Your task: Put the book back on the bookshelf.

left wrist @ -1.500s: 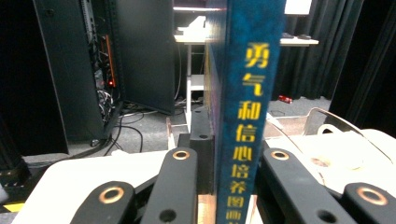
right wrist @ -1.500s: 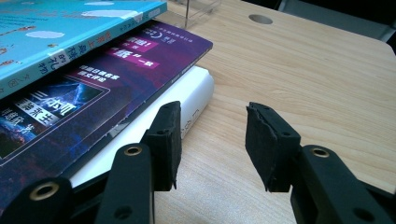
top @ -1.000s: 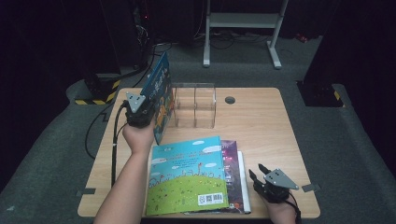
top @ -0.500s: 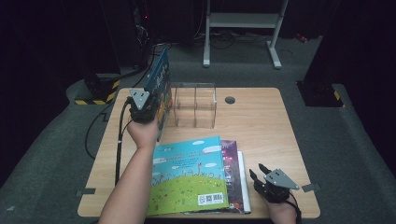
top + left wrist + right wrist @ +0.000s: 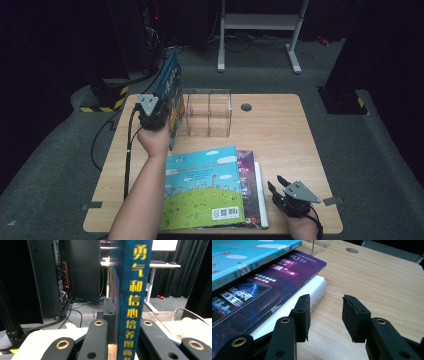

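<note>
My left gripper [image 5: 158,111] is shut on a blue picture book [image 5: 170,92] and holds it upright on its edge, just left of a clear plastic divider box [image 5: 209,112]. In the left gripper view the book's spine [image 5: 132,302], with yellow characters, stands between the jaws. My right gripper [image 5: 276,183] rests low at the table's front right, open, with nothing between its pads [image 5: 353,315]. It sits just right of a flat stack: a cyan book [image 5: 202,185] on top, a purple one [image 5: 250,185] under it and a white one [image 5: 314,292] at the bottom.
The wooden table [image 5: 280,135] has a round cable hole [image 5: 245,107] right of the clear box. Bare wood lies on the right half. Behind the table stand a dark equipment rack [image 5: 60,277] and a white desk frame [image 5: 260,30]. Cables trail on the floor at left.
The left hand has nudged the upright blue book slightly up and away from the person. The right gripper has kept its place beside the stack.
</note>
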Motion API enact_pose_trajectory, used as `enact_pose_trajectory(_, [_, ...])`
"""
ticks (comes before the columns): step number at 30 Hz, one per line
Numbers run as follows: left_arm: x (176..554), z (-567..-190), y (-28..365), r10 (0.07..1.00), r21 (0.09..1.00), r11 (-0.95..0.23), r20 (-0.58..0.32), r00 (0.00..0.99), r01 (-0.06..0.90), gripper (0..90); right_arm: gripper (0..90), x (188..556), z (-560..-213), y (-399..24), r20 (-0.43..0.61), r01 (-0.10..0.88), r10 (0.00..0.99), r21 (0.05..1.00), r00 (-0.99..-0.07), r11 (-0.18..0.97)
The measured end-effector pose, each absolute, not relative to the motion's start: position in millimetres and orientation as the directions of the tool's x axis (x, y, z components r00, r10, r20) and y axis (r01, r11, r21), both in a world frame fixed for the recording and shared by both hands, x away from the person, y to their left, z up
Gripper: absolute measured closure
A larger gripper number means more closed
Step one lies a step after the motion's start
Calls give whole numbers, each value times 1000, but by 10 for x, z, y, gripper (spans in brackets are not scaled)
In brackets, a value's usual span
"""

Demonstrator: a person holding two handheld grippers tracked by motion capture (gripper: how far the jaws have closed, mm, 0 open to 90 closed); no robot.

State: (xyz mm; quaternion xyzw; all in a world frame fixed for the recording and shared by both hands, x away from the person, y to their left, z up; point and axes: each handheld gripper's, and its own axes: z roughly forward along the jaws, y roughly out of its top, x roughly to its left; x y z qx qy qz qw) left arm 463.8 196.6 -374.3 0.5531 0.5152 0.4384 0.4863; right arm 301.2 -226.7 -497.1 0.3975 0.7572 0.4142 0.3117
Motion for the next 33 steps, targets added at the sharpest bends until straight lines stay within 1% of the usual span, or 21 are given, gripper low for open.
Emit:
enact_pose_trajectory(6, [4636, -3773, 1998, 996, 991, 29, -39, 80, 134, 832, 581, 3014, -4975, -2267, -141, 346, 860, 875, -490, 340])
enact_pose_trajectory(13, [4621, -3798, 2034, 995, 991, 26, -40, 95, 135, 827, 579, 3011, -4975, -2255, -142, 346, 859, 874, -492, 342])
enact_pose_trajectory(24, [4607, -3784, 2103, 993, 987, 8, -27, 113, 161, 818, 577, 3013, -4986, -2239, -141, 348, 857, 871, -495, 345])
enact_pose_trajectory(33, [4610, -3772, 2147, 994, 985, -4, -15, 108, 173, 803, 573, 3016, -4992, -2228, -142, 348, 853, 870, -502, 350])
